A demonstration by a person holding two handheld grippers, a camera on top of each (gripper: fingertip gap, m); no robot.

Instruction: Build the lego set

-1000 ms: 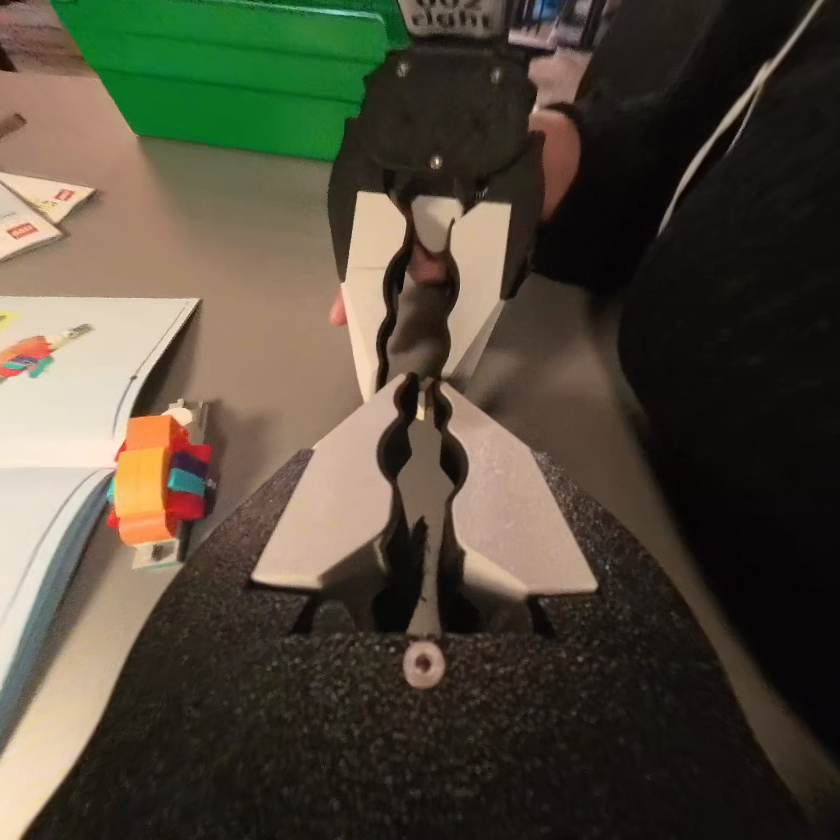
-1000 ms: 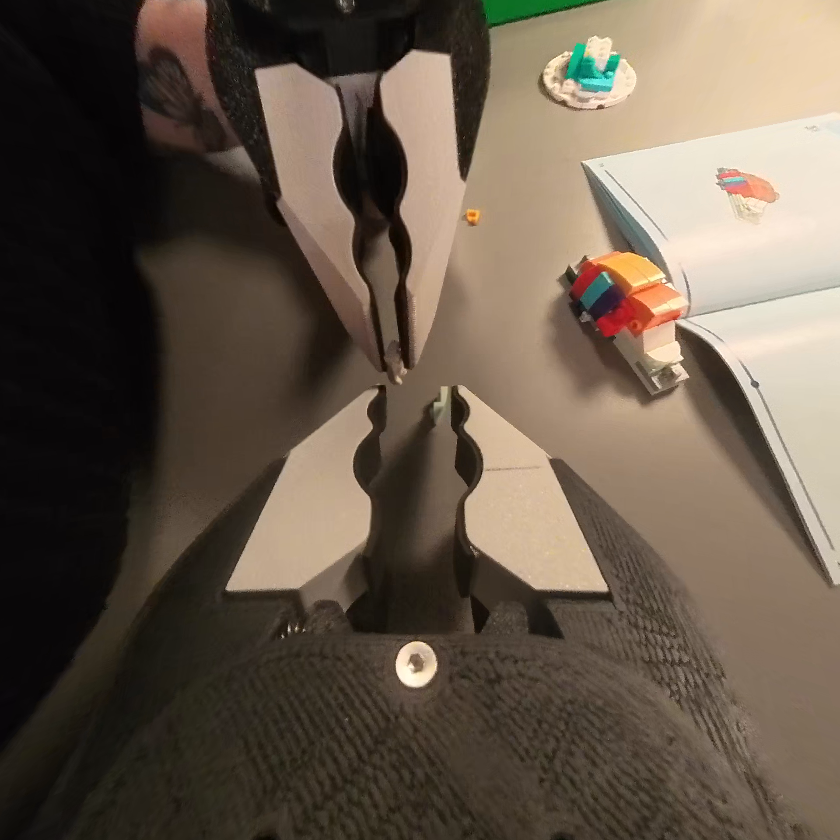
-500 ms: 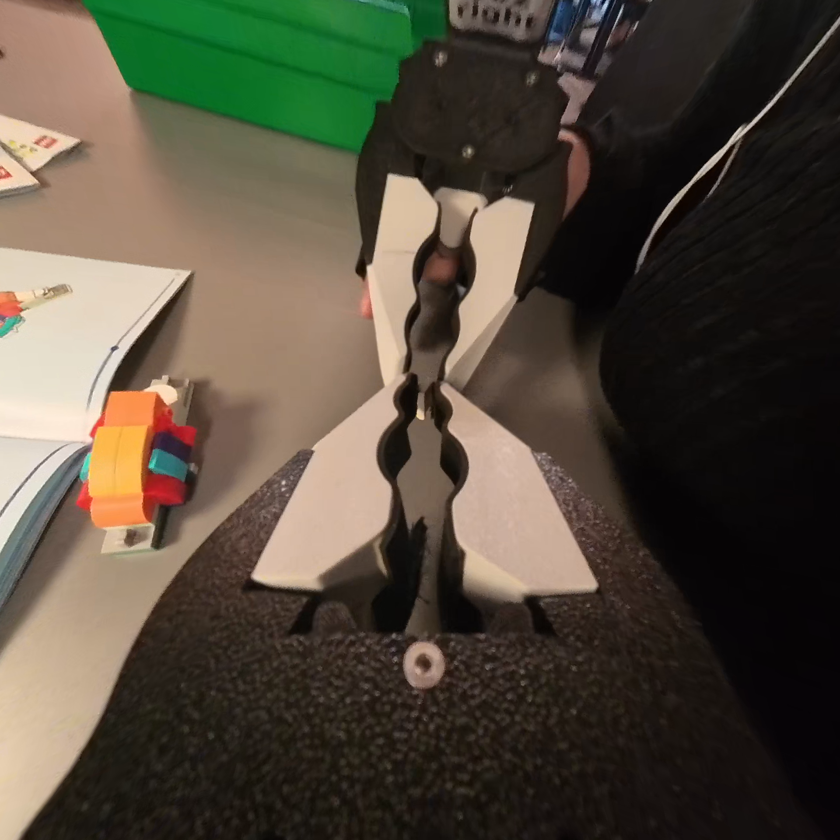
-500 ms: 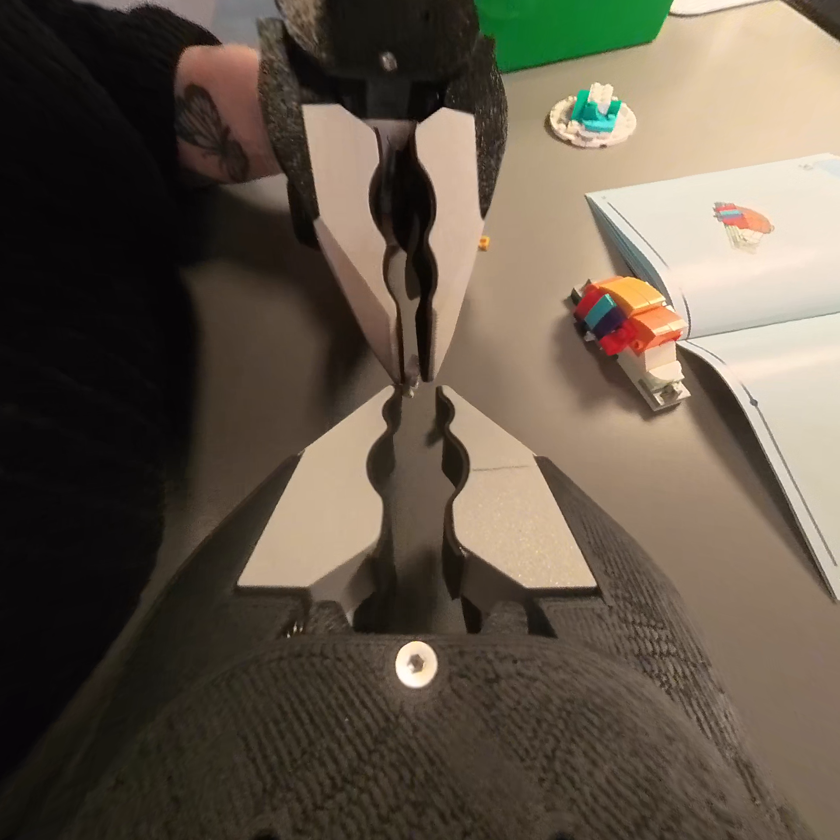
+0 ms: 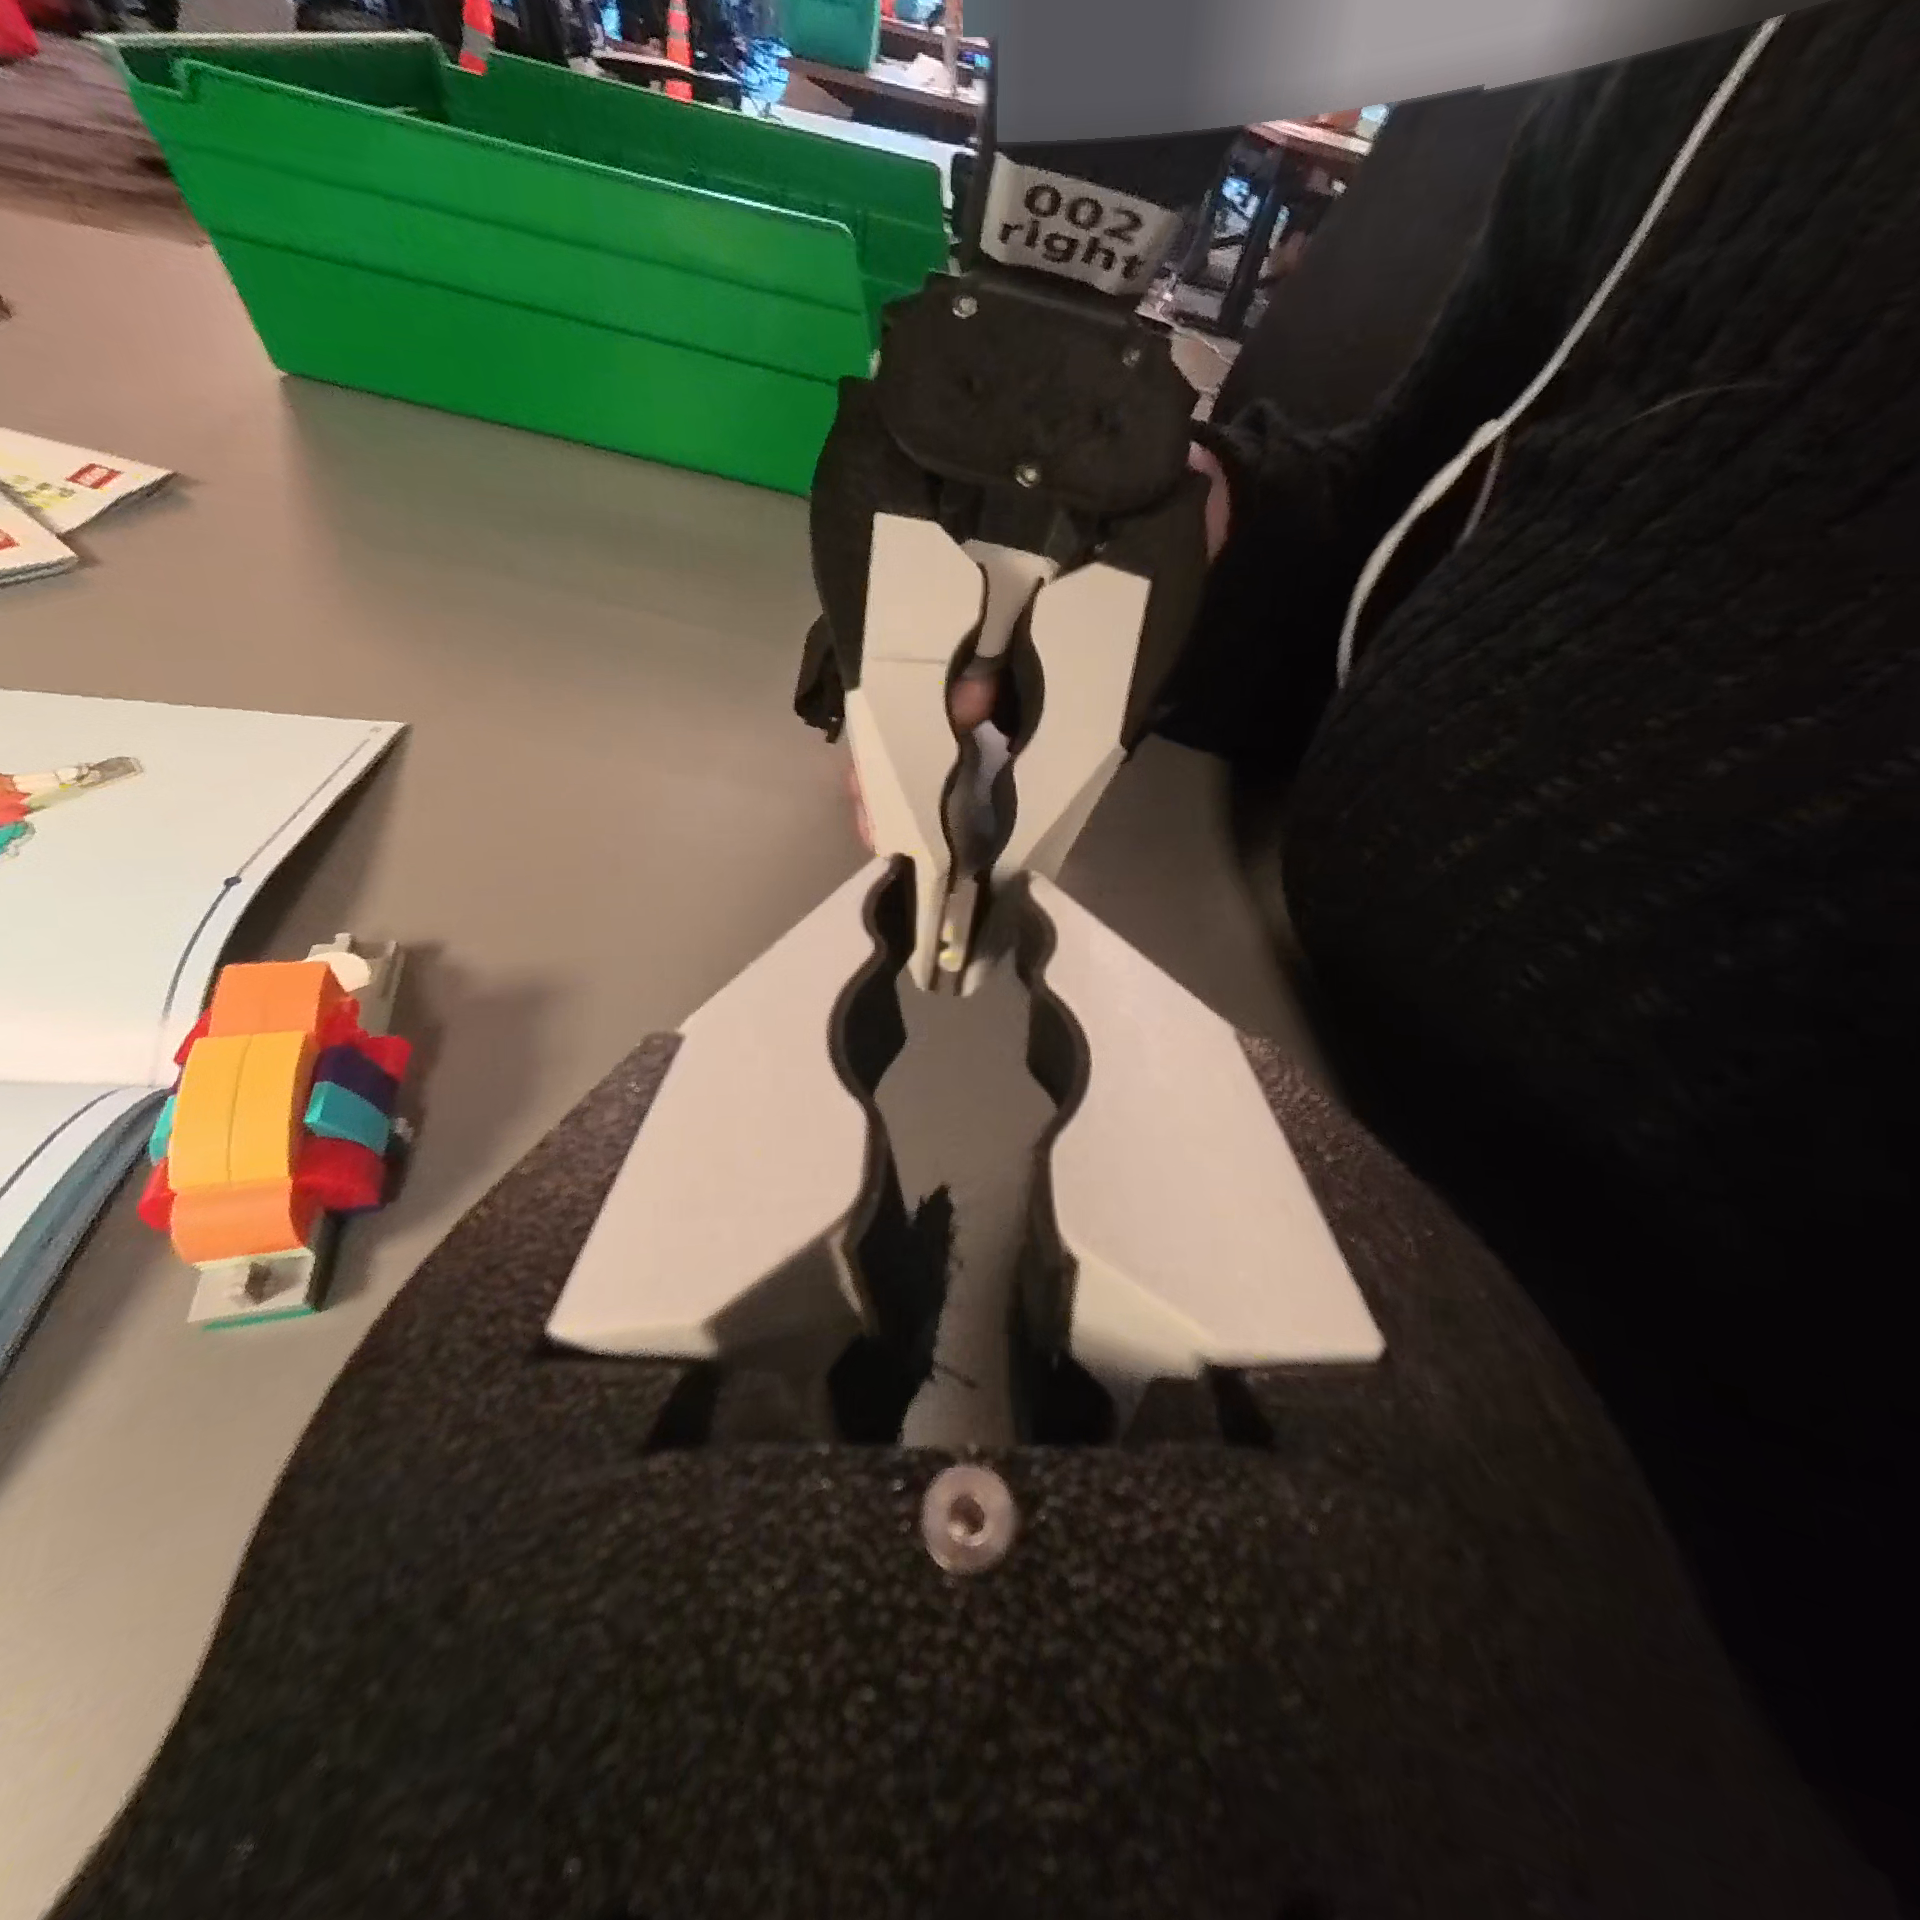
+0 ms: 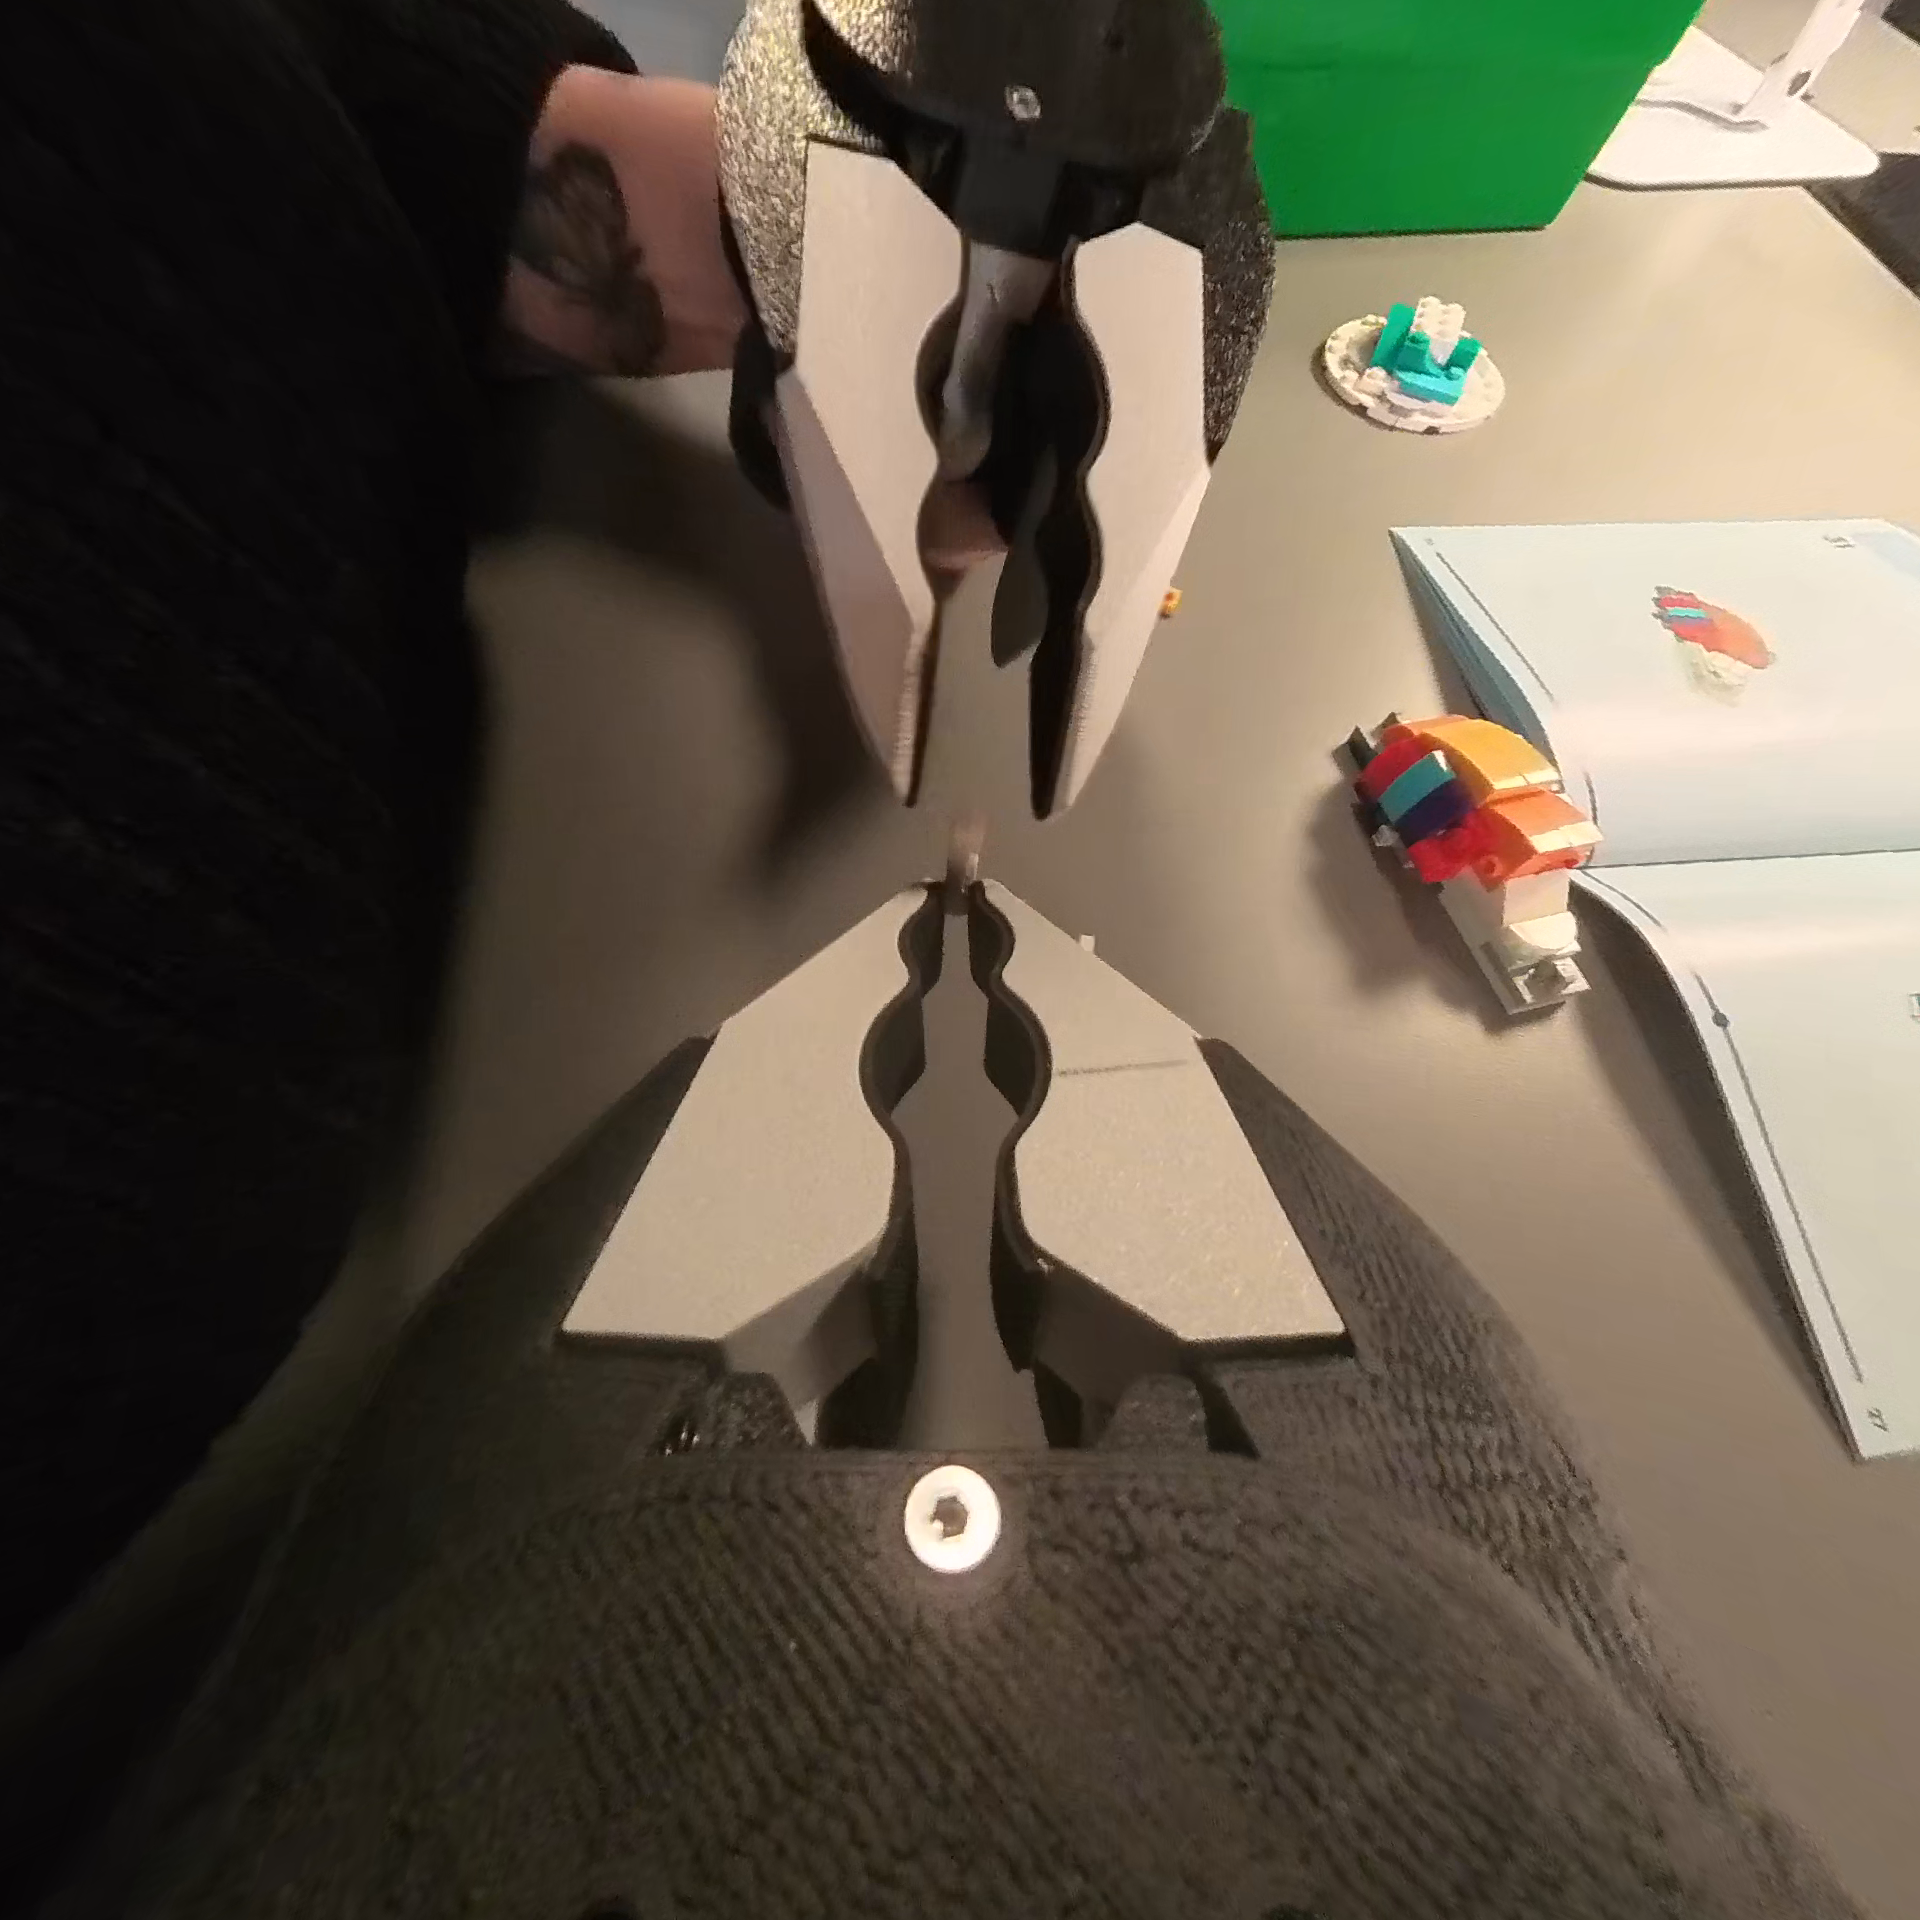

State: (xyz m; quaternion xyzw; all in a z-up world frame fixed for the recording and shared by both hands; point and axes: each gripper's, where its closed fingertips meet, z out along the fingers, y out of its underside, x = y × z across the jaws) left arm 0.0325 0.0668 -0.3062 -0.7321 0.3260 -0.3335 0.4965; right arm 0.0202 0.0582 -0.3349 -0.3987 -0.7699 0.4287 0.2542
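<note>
My left gripper (image 5: 961, 888) is open. My right gripper (image 5: 945, 977) points at it from the far side, its tips pushed in between the left fingertips. In the right wrist view my right gripper (image 6: 958, 891) is shut on a small pale grey lego piece (image 6: 966, 854), which sticks out of its tips. The open left gripper (image 6: 977, 800) hangs just above that piece. The piece shows as a pale spot (image 5: 948, 948) in the left wrist view. A partly built orange, red and teal model (image 5: 275, 1122) (image 6: 1455, 810) lies on the grey table (image 5: 571, 644).
An open instruction booklet (image 5: 125, 862) (image 6: 1714, 727) lies beside the model. Green bins (image 5: 540, 270) (image 6: 1434, 114) stand at the back. A round white plate with teal bricks (image 6: 1413, 369) and a tiny orange piece (image 6: 1172, 601) lie beyond. The person's dark clothing (image 5: 1610, 831) is close. My two grippers' fingertips are within a few centimetres of each other.
The left gripper was shut on the small piece and has opened. The right gripper was open, moved in tip to tip and has shut on the piece.
</note>
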